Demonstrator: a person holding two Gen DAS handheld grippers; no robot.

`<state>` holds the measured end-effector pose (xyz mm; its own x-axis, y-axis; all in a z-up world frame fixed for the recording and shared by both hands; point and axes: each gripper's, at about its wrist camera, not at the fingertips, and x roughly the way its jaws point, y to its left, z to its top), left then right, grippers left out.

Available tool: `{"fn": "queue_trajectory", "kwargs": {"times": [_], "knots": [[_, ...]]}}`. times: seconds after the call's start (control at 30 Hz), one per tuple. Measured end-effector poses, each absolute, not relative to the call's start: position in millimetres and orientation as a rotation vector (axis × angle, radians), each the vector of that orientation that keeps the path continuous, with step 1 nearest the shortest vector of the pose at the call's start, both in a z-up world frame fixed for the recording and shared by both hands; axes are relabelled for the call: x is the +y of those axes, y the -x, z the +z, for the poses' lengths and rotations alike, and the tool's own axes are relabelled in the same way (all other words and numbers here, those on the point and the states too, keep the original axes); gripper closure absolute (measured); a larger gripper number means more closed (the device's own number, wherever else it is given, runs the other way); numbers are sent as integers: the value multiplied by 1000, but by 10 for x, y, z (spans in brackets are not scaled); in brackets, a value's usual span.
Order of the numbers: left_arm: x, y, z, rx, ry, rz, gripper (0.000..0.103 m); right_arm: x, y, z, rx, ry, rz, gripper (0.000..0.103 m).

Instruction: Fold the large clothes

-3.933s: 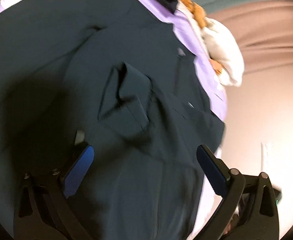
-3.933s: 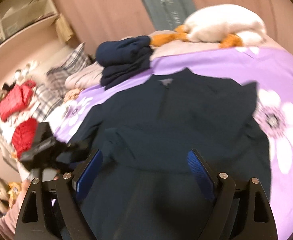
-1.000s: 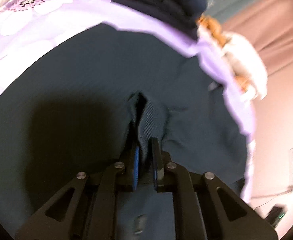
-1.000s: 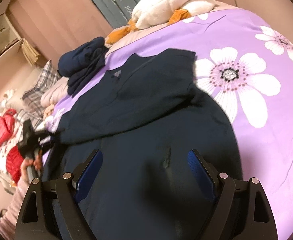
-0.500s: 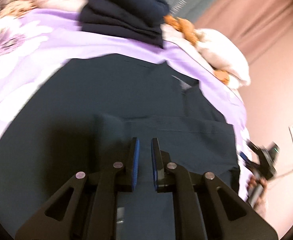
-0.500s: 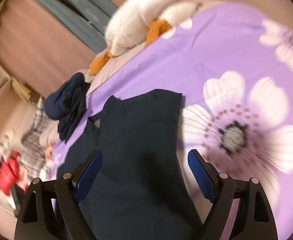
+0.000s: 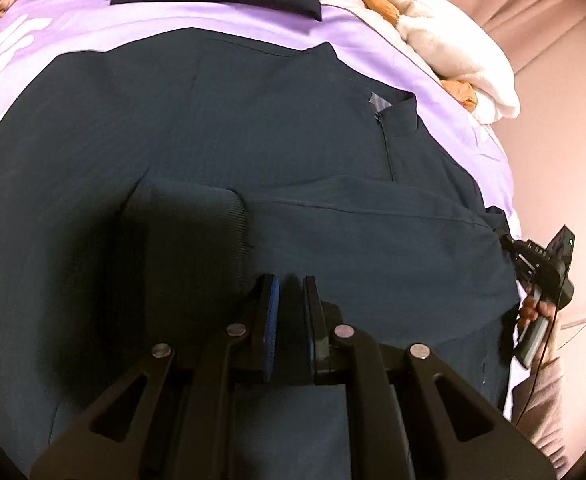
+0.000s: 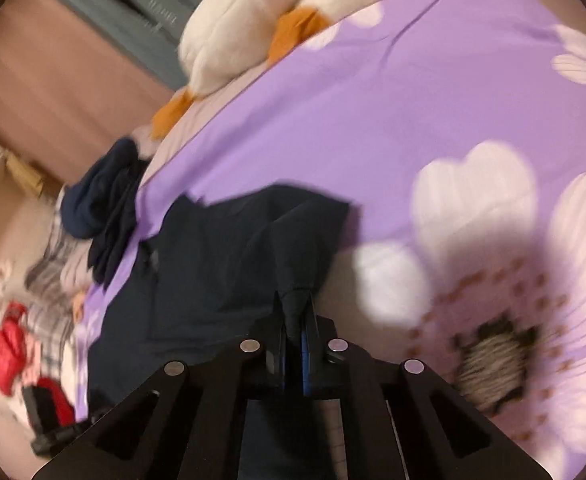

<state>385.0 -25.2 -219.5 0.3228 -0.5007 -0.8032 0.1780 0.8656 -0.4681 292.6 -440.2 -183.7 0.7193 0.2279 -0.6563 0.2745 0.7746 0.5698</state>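
- Dark jacket (image 7: pixel 253 128) lies flat on the purple bedspread (image 7: pixel 173 20), collar and zip toward the far side, hem toward both cameras. One sleeve (image 7: pixel 353 232) is folded across the chest, its ribbed cuff (image 7: pixel 197 232) just ahead of the left gripper (image 7: pixel 291 308).
- Right gripper (image 8: pixel 295 320): fingers together, clamped on a pinch of dark cloth that tents up from the jacket's right-hand edge. Flowered bedspread is bare just right of it.
- Left gripper: fingers nearly together with a thin dark strip between them. Looks like a hold on a fold of jacket cloth, but dark on dark, so I can't confirm the pads bite.
- Key relation, my read: the jacket body stretches away and left of the right gripper's pinch, long axis running collar to hem. To fold that side in, the pinched edge has to travel left across the body toward the left gripper. The right hand is on the edge; the left sits mid-body.
- Hard to make out:
  - the right wrist view is motion-blurred, so which part is pinched (side seam, shoulder, second sleeve) is unclear
  - the near hem is hidden under both gripper bodies
  - the second sleeve is not clearly visible in either view
  - in the left wrist view the right gripper shows only at the frame edge, fingers buried in cloth
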Motion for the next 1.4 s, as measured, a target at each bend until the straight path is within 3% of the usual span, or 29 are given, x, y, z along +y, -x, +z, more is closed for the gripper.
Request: {"fn": "queue_trajectory", "kwargs": {"times": [0.17,0.27,0.37,0.43,0.67,0.93,1.0,1.03,1.07,1.4], "knots": [[-274,-3876,-2275,1196,311,-440,90,-4458,-2959,-1951,847,-680,-69,96],[-229,-3846,-2203,1186,329,-447,84,-4487,-2856,-1767,800,-674,-123,76],[-218,-3773,-2151,1161,329,-481,74,-4262,-2667,-1439,725,-528,-71,76],[-218,-3729,-2171,1159,320,-484,74,-4000,-2506,-1299,717,-449,47,76],[-184,-3581,-2276,1157,317,-497,75,-3625,-2384,-1826,962,-225,14,77],[-50,-3407,-2175,1181,393,-474,73,-3650,-2216,-1865,971,-255,-9,77],[51,-3264,-2012,1140,408,-449,52,-3622,-2115,-1723,943,-295,-13,69],[103,-3187,-1941,1120,408,-427,29,-3558,-2052,-1672,924,-303,-5,65],[203,-3049,-1834,1075,407,-390,18,-3509,-1929,-1568,893,-314,6,59],[1427,-1600,-1553,917,601,-257,17,-2914,-920,-1292,782,-374,127,41]]}}
